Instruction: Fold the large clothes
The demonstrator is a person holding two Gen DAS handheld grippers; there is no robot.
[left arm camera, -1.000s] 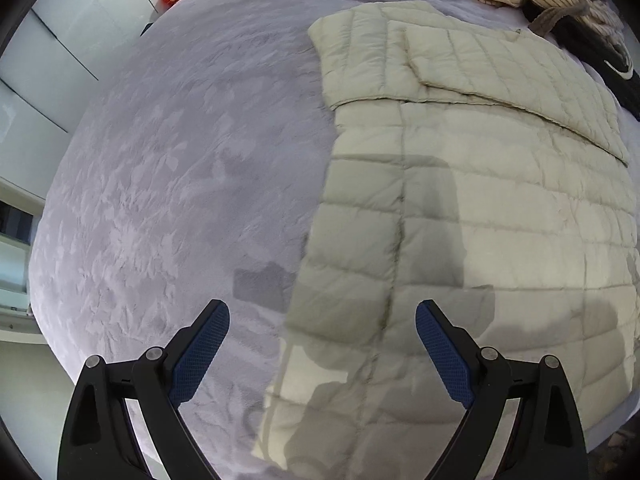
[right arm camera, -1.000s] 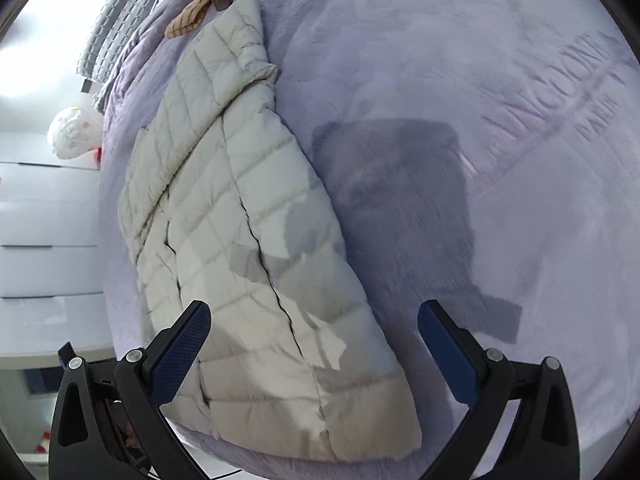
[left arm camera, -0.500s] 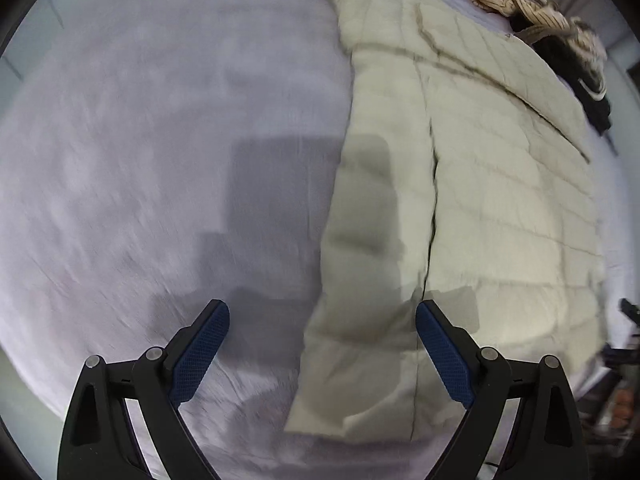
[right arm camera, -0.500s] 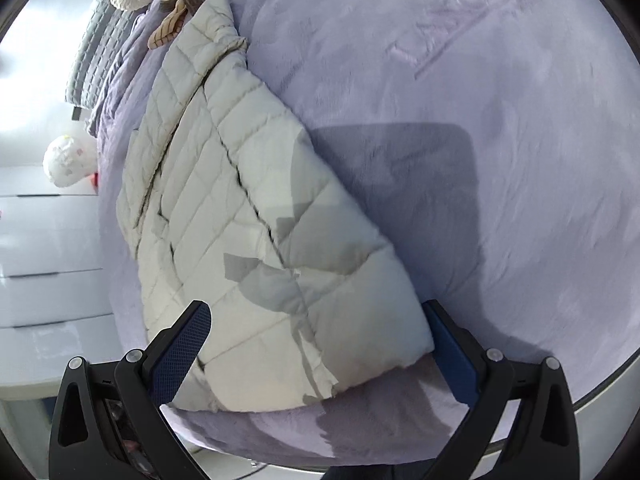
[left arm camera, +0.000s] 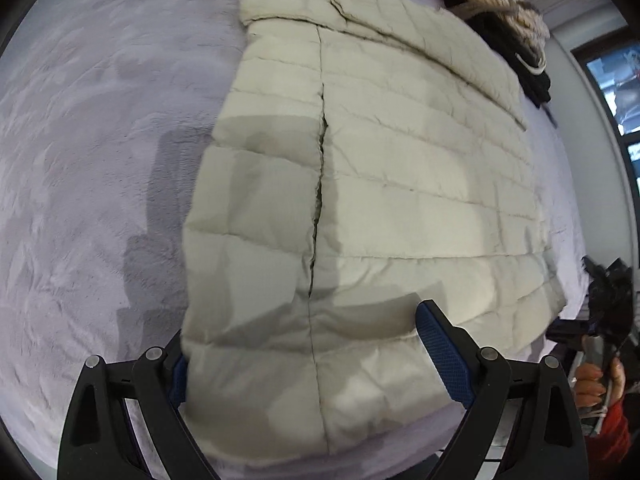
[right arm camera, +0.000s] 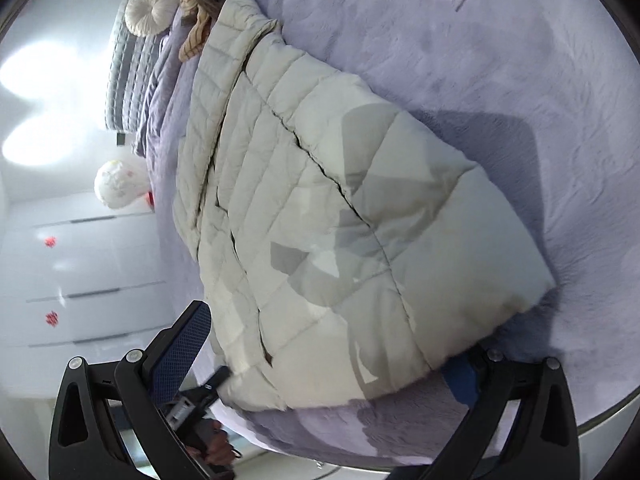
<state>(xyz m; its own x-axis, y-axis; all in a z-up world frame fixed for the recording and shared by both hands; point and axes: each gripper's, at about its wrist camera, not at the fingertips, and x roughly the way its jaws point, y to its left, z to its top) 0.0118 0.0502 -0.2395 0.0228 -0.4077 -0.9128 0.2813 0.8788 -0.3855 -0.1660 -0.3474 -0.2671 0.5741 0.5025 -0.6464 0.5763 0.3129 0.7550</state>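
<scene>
A cream quilted puffer jacket (left arm camera: pixel 400 184) lies flat on a lilac plush bed cover (left arm camera: pixel 88 160), its sleeves folded in along the top. My left gripper (left arm camera: pixel 308 364) is open and straddles the jacket's near-left hem corner, which hides its left blue pad. In the right wrist view the jacket (right arm camera: pixel 320 208) runs away from me. My right gripper (right arm camera: pixel 324 356) is open around the near-right hem corner, which covers its right pad.
A pile of striped and dark clothes (left arm camera: pixel 492 4) sits beyond the jacket. Round cushions (right arm camera: pixel 150 8) and white cupboards (right arm camera: pixel 80 280) lie to the left in the right wrist view. The other hand and gripper (left arm camera: pixel 600 360) show at the bed edge.
Both grippers have moved down and in toward the jacket's near hem. The hem corners now lie between their open jaws.
</scene>
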